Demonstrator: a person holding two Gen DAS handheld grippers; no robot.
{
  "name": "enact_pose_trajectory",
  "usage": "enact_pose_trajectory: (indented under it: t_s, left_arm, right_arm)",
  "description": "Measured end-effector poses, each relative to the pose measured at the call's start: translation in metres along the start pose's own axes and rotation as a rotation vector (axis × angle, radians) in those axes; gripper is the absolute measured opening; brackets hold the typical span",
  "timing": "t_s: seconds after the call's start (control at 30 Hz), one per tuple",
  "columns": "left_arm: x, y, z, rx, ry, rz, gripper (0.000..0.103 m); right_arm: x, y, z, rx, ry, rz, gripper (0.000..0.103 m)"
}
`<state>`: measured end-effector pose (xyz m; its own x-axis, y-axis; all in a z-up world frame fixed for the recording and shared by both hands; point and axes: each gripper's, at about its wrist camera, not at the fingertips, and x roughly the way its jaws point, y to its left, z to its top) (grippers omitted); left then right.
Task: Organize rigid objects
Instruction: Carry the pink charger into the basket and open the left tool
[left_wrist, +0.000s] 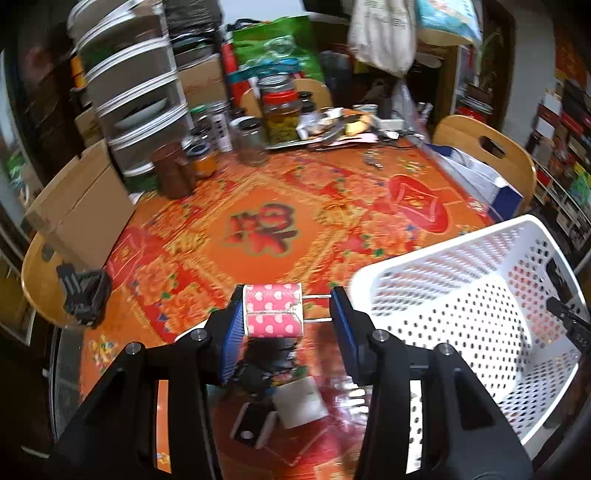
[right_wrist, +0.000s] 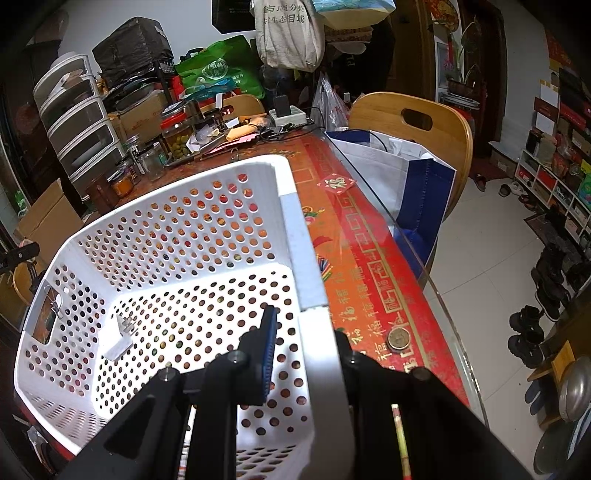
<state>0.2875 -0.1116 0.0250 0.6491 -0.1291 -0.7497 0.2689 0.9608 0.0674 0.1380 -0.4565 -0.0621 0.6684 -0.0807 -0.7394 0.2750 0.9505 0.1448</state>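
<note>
Left gripper (left_wrist: 286, 317) pinched pink heart-print rollers (left_wrist: 272, 311) by thin wire prongs; slippage threatened before white perforated plastic basket (left_wrist: 461, 295), at 3 o'clock.

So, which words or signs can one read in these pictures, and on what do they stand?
"福": on the red diamond sticker.
"福", repeated: along the gold border of the tablecloth.
Too blurred to read: printed characters on the hanging tote bag.
Too small to read: logo print on the green bag.

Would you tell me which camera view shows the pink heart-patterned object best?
The left wrist view: the pink heart-patterned object sits centred between the left gripper fingers, above the table. The right wrist view shows none of it, only the white basket.
</note>
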Motion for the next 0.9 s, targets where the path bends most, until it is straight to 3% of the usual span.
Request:
enact_pose_trajectory:
  t_s: [0.33, 0.57, 0.9]
  left_arm:
    - [0.012, -0.084, 0.005, 0.137, 0.053, -0.053, 0.042]
    - [0.038, -0.136, 0.001, 0.236, 0.146, -0.093, 0.042]
    - [0.067, -0.167, 0.000, 0.303, 0.253, -0.094, 0.042]
  right_arm:
    - [0.000, -0.001, 0.001, -0.001, 0.004, 0.004, 0.017]
    - [0.000, -0.001, 0.000, -0.003, 0.004, 0.008, 0.017]
    - [0.001, 0.000, 0.001, -0.016, 0.014, 0.011, 0.017]
